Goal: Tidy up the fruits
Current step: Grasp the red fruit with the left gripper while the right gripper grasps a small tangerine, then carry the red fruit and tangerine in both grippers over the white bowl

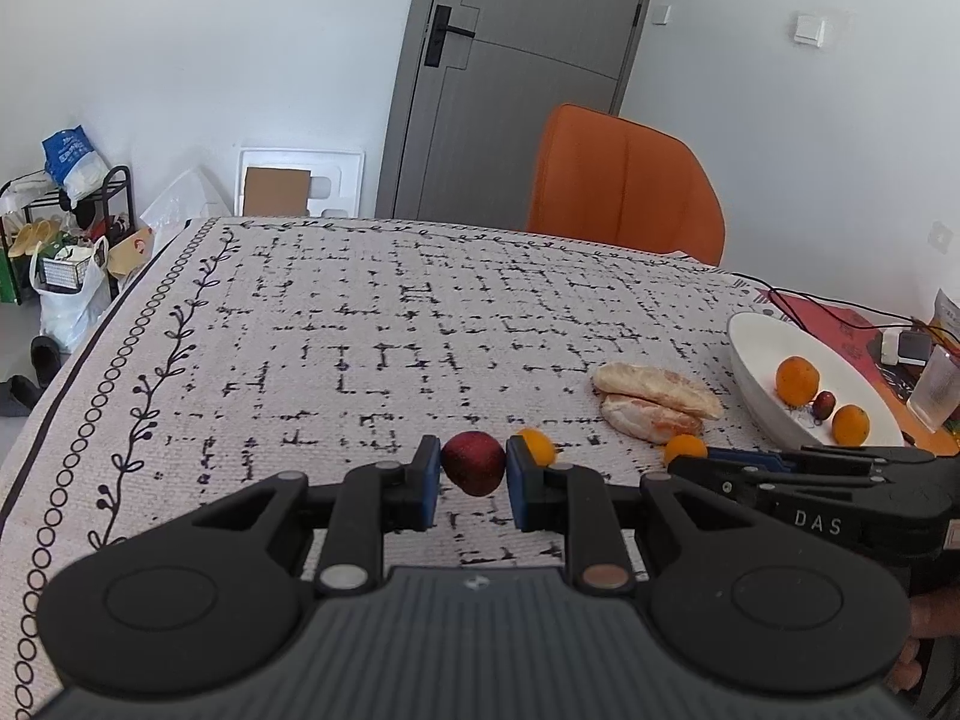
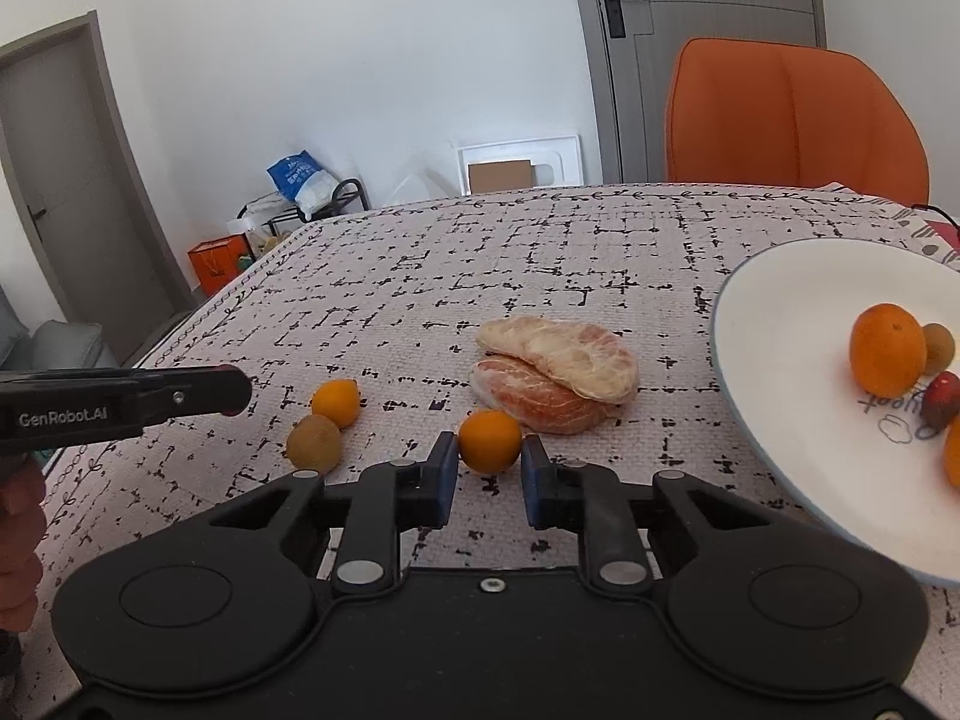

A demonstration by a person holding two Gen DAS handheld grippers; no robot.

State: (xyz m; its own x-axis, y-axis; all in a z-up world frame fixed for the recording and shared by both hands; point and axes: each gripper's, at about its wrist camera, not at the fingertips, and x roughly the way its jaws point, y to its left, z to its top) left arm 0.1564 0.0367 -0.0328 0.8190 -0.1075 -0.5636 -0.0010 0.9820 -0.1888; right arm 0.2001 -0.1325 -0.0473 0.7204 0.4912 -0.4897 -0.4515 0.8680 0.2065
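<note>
The left gripper (image 1: 474, 474) is clenched on a dark red fruit (image 1: 473, 462), while the right gripper (image 2: 489, 468) brackets a small orange (image 2: 489, 441) on the bench (image 2: 540, 264), contact unclear. Beyond, peeled pomelo segments (image 2: 555, 375) lie loose, and the white plate (image 2: 780, 330) already holds sorted fruit, likely their destination.

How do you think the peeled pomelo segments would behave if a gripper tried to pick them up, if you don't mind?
The peeled pomelo segments look soft and membrane-covered, so firm jaws might crush them. Two pieces lie stacked, so lifting one would likely shift the other. Their flattish, curved shape suggests they would hardly roll on the tablecloth.
</note>
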